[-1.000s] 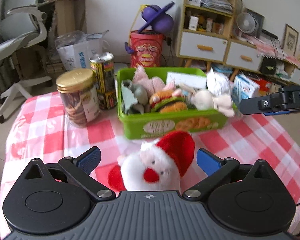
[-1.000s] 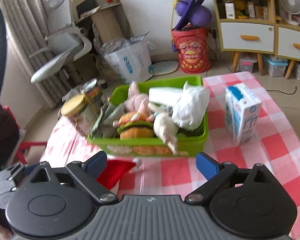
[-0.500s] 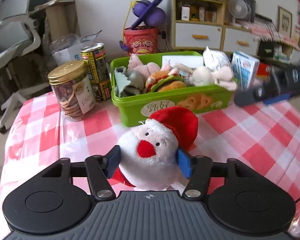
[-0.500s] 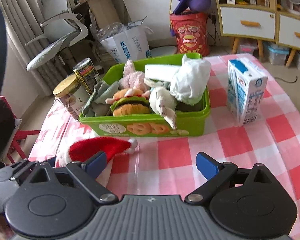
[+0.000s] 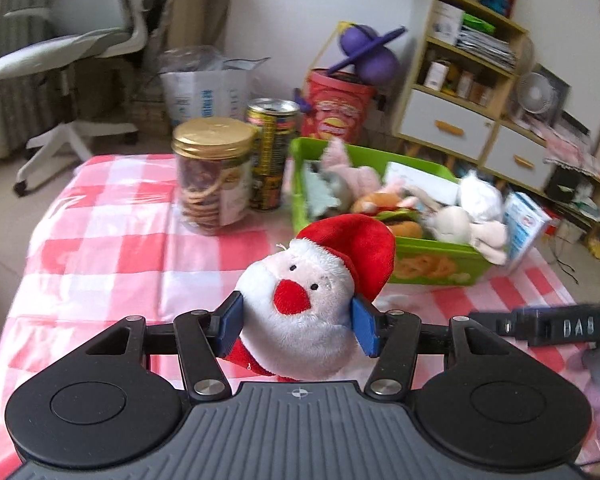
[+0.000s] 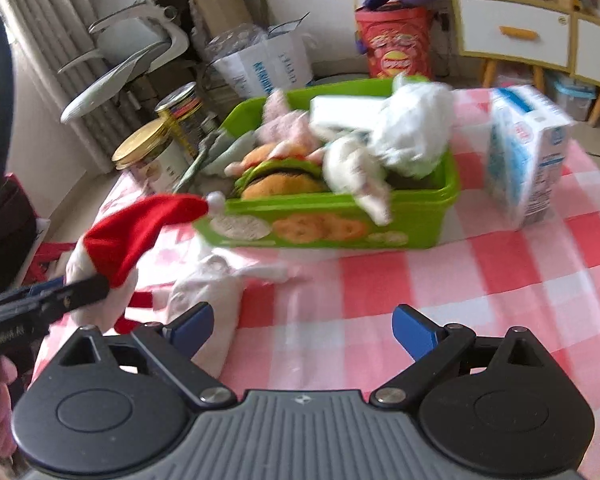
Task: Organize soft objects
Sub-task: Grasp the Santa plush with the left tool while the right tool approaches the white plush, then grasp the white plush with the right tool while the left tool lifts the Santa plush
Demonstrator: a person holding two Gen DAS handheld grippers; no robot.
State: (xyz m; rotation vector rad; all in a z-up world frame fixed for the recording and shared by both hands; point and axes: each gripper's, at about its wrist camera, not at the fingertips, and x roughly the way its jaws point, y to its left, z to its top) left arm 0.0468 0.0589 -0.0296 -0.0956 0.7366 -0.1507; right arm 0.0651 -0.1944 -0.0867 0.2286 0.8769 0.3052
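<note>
While the red-and-white checked tablecloth (image 5: 100,248) spreads under everything, we see at its left a clear cookie jar with a gold lid (image 5: 214,176) and just beside it a tall yellow-and-black printed tin can (image 5: 272,152). Our left gripper (image 5: 298,326) has its blue pads pressed into both sides of the white plush Santa with a red nose and red hat (image 5: 300,308), lifted above the cloth in front of the box. Right of the can sits the green plastic box (image 5: 440,264), packed with a pink plush, a burger plush and white soft toys. A white cloth toy (image 6: 212,292) lies on the table just ahead of our right gripper (image 6: 303,330), whose jaws stand wide apart and hold nothing. A blue-and-white carton (image 6: 528,152) stands at the far right, near the box.
</note>
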